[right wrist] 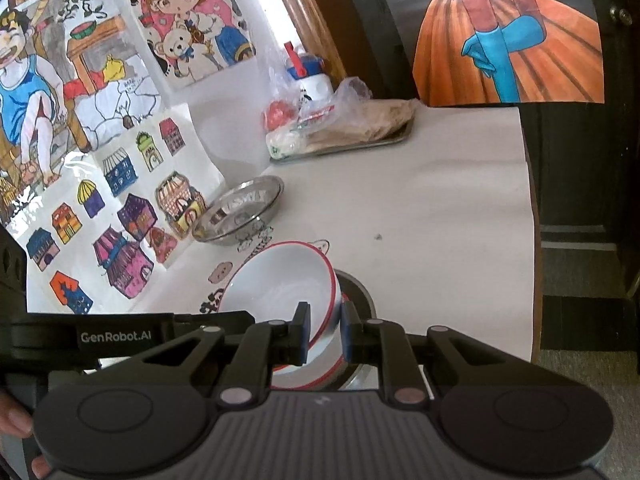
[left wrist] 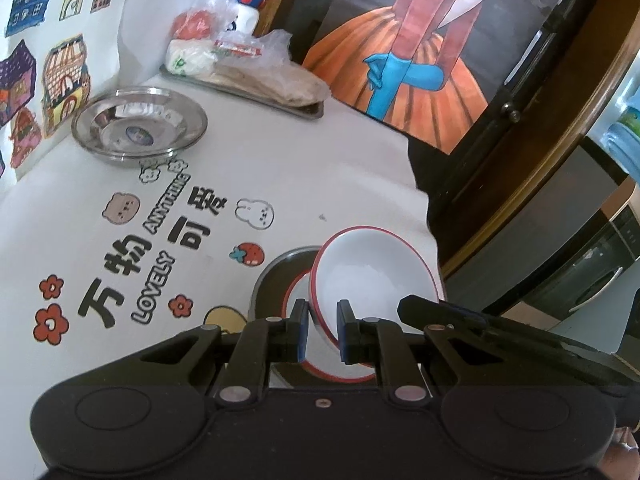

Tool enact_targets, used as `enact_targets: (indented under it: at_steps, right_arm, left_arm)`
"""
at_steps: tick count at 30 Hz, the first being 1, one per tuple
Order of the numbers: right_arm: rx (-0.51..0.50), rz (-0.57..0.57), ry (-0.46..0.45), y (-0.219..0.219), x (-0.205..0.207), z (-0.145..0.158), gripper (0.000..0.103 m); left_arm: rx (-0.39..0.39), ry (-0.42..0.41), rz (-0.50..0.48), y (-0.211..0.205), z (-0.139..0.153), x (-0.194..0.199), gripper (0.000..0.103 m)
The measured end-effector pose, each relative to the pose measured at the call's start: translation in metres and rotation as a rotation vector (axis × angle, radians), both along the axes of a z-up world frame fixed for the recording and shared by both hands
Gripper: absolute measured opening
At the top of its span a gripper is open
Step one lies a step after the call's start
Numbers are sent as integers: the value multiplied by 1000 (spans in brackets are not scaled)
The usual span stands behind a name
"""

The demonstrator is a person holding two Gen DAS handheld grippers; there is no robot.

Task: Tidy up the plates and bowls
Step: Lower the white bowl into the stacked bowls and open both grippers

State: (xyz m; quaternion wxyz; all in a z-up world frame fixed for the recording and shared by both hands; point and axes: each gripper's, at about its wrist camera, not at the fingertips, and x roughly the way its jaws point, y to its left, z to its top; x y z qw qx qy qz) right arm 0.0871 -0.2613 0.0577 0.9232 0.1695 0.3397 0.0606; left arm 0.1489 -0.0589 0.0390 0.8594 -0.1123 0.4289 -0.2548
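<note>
- A white tablecloth printed with cartoon animals, flowers and lettering covers the table; coloured drawings of houses hang on the wall at the left, and a painting of an orange skirt leans behind the table's far edge.
- Far ahead and to the left of the left gripper, a shallow steel dish sits alone on the cloth.
- Beyond that dish, further from the claw, a metal tray carries plastic bags and wrapped food.
- The left gripper is clamped on the near rim of a white bowl with a red rim, which is held tilted with its opening turned up and away.
- Just below and left of that bowl, right in front of the claw, a steel plate lies on the cloth with a white red-rimmed dish inside it.
- The right gripper is likewise clenched on a white red-rimmed bowl's edge, tilted with its hollow facing left.
- Beneath and to the right of that claw the steel plate shows again.
- A person's fingertips show at the lower left edge of the right wrist view.
</note>
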Motion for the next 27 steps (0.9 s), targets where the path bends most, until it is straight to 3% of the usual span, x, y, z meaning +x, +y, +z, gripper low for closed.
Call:
enact_targets:
  at_steps: [9, 27]
  right_arm:
    - [-11, 12, 60, 1, 9, -7, 19]
    - [-43, 44, 87, 6, 15, -5, 27]
  left_arm:
    - [41, 60, -4, -7, -8, 5, 15]
    - [65, 83, -9, -10, -5, 11, 16]
